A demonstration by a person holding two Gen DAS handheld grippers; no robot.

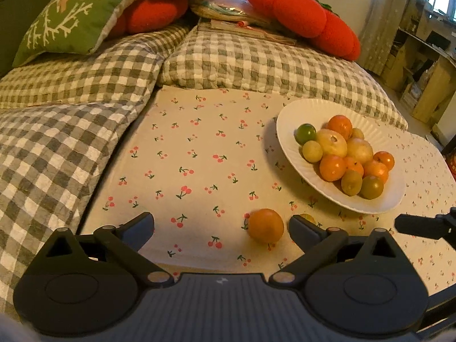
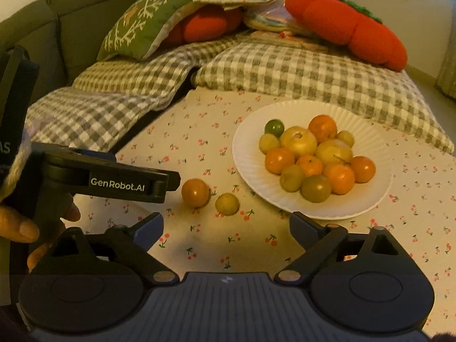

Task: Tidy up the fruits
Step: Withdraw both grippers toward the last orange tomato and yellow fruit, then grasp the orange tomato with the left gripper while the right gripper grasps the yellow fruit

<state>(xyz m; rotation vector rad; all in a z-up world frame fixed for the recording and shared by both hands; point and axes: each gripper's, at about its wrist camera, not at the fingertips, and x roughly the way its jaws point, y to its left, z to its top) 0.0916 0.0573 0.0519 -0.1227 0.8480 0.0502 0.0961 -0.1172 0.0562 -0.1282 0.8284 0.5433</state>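
Note:
A white paper plate [image 1: 287, 119] [image 2: 245, 154] holds several orange, yellow and green fruits. A loose orange fruit [image 1: 265, 225] [image 2: 195, 193] lies on the cherry-print cloth in front of the plate. A small yellow-green fruit [image 2: 227, 204] lies beside it; in the left wrist view it [image 1: 307, 217] is mostly hidden behind my right-hand finger. My left gripper [image 1: 221, 225] is open and empty, with the orange fruit between its fingers. It also shows in the right wrist view [image 2: 168, 183]. My right gripper [image 2: 226, 226] is open and empty, just short of the yellow-green fruit.
The cherry-print cloth [image 1: 199, 154] covers the table. Grey checked cushions [image 1: 71, 119] border it at the left and back. A green pillow [image 1: 74, 14] and red plush cushions [image 1: 302, 14] lie behind. Shelves [image 1: 421, 65] stand at far right.

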